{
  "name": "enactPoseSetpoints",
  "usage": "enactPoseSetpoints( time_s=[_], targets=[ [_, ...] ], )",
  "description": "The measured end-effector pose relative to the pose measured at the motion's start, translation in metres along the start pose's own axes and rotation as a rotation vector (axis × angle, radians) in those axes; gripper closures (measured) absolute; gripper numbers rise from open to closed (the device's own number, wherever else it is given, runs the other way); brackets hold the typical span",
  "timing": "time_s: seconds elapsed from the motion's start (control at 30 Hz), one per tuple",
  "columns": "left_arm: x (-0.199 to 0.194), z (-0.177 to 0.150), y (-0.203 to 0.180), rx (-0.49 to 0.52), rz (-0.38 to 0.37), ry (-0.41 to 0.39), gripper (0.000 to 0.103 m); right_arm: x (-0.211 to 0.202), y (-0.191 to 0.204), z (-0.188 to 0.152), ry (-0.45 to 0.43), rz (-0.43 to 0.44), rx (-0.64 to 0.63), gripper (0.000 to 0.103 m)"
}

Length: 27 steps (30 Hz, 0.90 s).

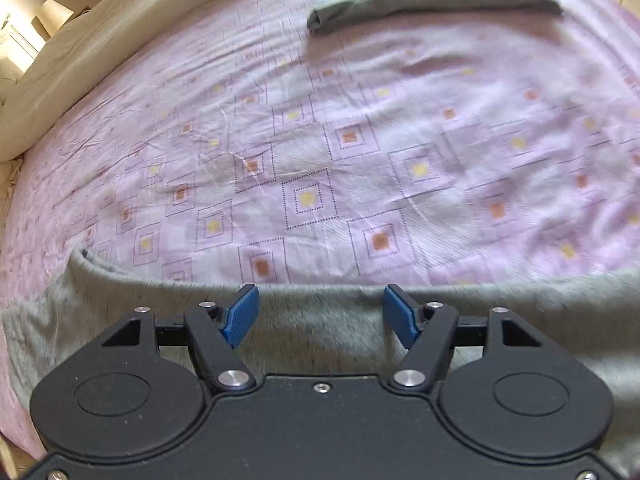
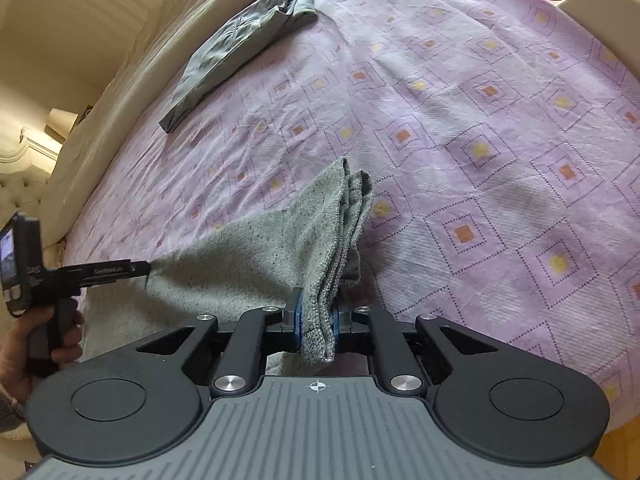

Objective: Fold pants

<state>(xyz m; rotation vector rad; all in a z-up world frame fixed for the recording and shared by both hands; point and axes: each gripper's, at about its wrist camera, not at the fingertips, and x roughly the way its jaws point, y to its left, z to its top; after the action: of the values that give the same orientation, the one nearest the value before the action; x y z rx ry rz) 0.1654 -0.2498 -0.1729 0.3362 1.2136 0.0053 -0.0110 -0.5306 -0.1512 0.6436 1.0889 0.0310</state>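
right gripper [image 2: 316,314] clamped on bunched grey fleece pants [image 2: 256,256] | left gripper [image 1: 320,312] jaws apart over pants edge | folded green garment [image 2: 236,52] farther up the bed [image 2: 480,140], lilac diamond-print sheet

The pants [image 2: 256,256] lie on the bed [image 2: 480,120] near its front edge; a folded garment [image 2: 240,44] lies far behind, beside the pillow [image 2: 132,92].

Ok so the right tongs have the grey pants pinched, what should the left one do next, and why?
Probably close the left tongs on the fabric edge. They stand open over the grey pants, while the right tongs already clamp a bunched fold. With both ends held, the cloth could be lifted and laid over the pink bedsheet.
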Motion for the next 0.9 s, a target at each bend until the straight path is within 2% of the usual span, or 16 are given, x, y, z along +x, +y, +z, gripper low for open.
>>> enactPoseSetpoints(
  time_s=[0.07, 0.1, 0.23, 0.33, 0.43, 0.6, 0.77, 0.8, 0.83, 0.9],
  targets=[
    [0.012, 0.006, -0.003, 0.013, 0.01, -0.011, 0.031, -0.001, 0.003, 0.0, -0.01, -0.005, -0.005, 0.09],
    [0.012, 0.009, -0.004, 0.02, 0.014, -0.033, 0.031, -0.002, 0.005, 0.0, -0.017, -0.009, -0.01, 0.09],
    [0.002, 0.017, -0.003, 0.043, 0.012, -0.032, 0.035, -0.003, 0.01, 0.001, -0.038, -0.02, -0.02, 0.09],
    [-0.021, 0.007, 0.014, -0.026, -0.037, -0.057, 0.036, -0.002, 0.01, 0.002, -0.039, -0.023, -0.023, 0.09],
    [-0.036, -0.017, 0.024, -0.034, -0.047, -0.055, 0.036, -0.003, 0.01, 0.001, -0.04, -0.021, -0.013, 0.09],
    [-0.028, -0.039, 0.015, 0.059, -0.01, -0.028, 0.036, -0.006, 0.013, 0.0, -0.055, -0.02, -0.015, 0.09],
    [-0.004, -0.027, 0.0, 0.059, 0.002, 0.001, 0.037, -0.014, 0.022, 0.001, -0.08, -0.019, -0.023, 0.09],
    [0.002, -0.026, -0.005, 0.077, 0.017, 0.014, 0.035, -0.015, 0.025, 0.001, -0.086, -0.016, -0.027, 0.09],
    [0.001, -0.026, -0.01, 0.102, 0.042, -0.007, 0.035, -0.017, 0.027, 0.001, -0.092, -0.016, -0.029, 0.09],
    [-0.004, -0.024, -0.014, 0.15, 0.056, -0.013, 0.037, -0.02, 0.033, 0.001, -0.104, -0.02, -0.038, 0.09]
  ],
)
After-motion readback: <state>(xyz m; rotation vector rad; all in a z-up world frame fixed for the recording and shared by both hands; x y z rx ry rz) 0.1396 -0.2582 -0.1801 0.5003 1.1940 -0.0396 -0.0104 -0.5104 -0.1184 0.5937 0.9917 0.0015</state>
